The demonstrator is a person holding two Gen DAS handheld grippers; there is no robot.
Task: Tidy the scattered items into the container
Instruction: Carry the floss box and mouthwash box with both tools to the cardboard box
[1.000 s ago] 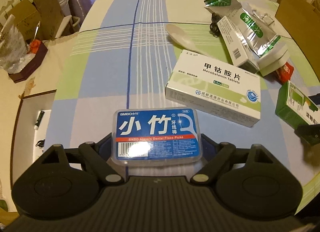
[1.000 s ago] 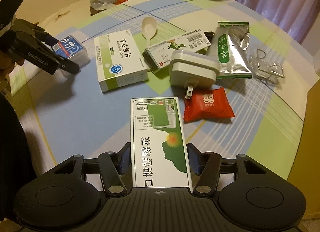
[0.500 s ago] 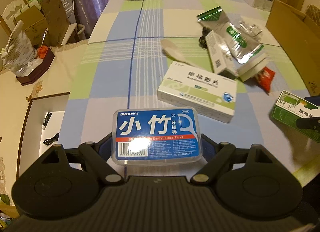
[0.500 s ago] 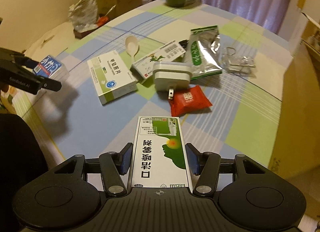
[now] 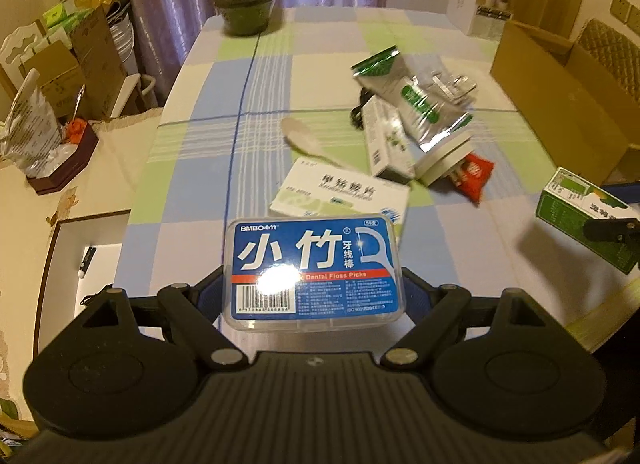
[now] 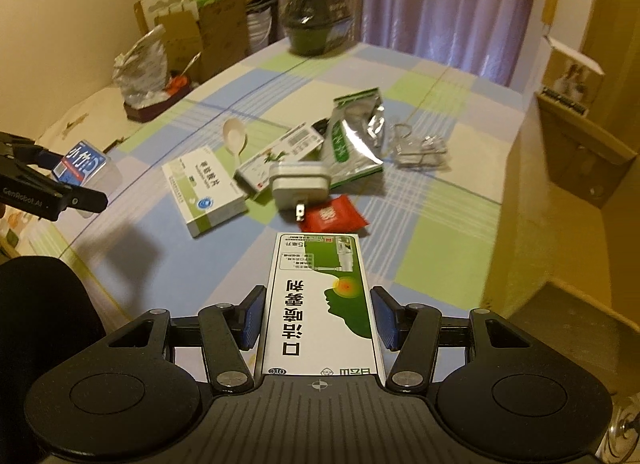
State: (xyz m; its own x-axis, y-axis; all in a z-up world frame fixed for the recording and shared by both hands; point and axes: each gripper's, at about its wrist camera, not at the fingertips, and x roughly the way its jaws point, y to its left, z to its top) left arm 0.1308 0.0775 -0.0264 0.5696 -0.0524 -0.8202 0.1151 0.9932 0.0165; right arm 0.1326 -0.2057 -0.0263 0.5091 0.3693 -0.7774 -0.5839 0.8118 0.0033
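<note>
Both grippers have risen higher above the checked table (image 6: 440,232) than a second ago, each keeping its load. Left gripper (image 5: 312,288) clamps the blue floss-pick box (image 5: 311,270); right gripper (image 6: 318,316) clamps the green-and-white spray carton (image 6: 320,304). Beyond, toward 12 o'clock, lie the white tablet box (image 6: 204,190), red sachet (image 6: 332,218), white plug adapter (image 6: 300,186), white spoon (image 6: 235,136) and silver pouch (image 6: 354,142). A cardboard box (image 6: 568,192) stands at 2 o'clock.
</note>
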